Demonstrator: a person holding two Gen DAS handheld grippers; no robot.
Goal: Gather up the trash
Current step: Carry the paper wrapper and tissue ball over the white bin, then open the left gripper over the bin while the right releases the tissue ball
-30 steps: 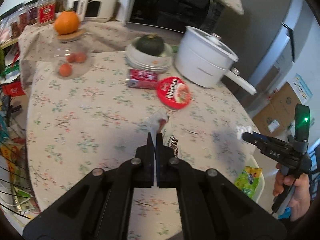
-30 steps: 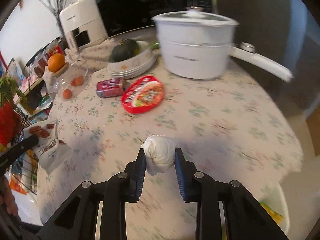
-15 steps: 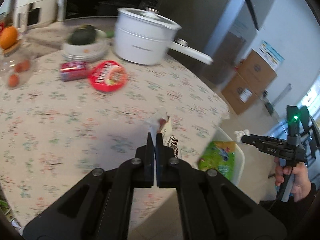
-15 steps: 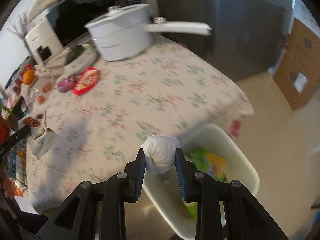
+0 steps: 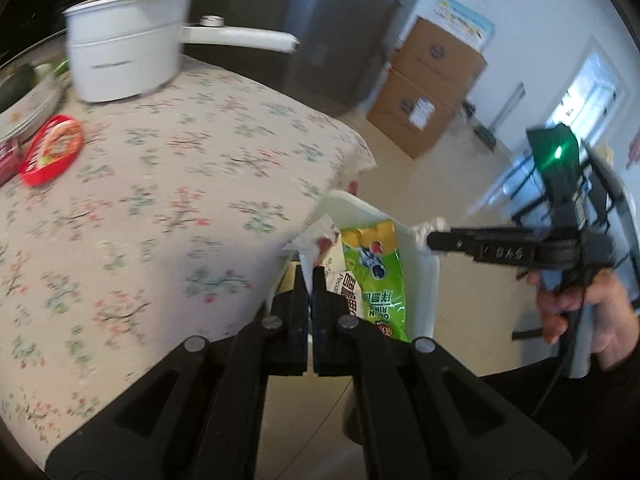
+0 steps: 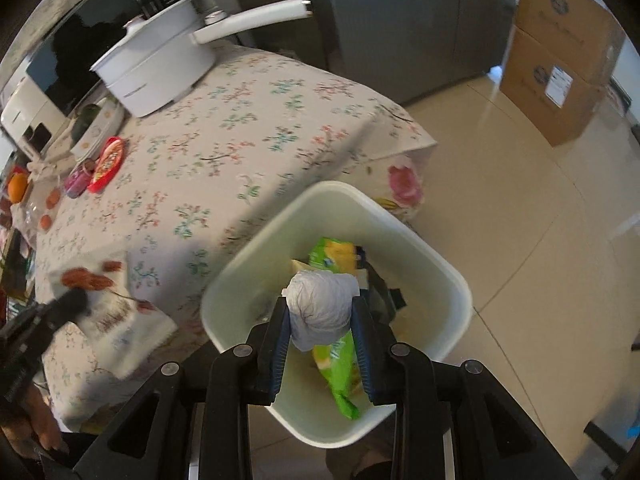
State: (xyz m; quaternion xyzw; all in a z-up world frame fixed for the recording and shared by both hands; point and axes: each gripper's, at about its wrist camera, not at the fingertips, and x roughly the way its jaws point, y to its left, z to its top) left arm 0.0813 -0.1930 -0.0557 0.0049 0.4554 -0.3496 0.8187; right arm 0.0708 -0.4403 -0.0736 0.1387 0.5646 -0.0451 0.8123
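Directly above the pale green plastic bin (image 6: 448, 276), the right gripper (image 6: 322, 312) clamps a crumpled white tissue ball (image 6: 322, 306); the left gripper (image 5: 308, 280) pinches a white snack wrapper (image 5: 320, 240) over the bin's tabletop-side rim.

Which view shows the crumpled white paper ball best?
The right wrist view: the crumpled white paper ball sits centred between the right gripper pads, above the white plastic bin. The left wrist view shows only a sliver at that gripper's tip.

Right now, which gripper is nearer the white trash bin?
Right. The right gripper holds the crumpled tissue ball directly above the white trash bin; the left gripper, pinching a snack wrapper, is at the bin's table-side edge.
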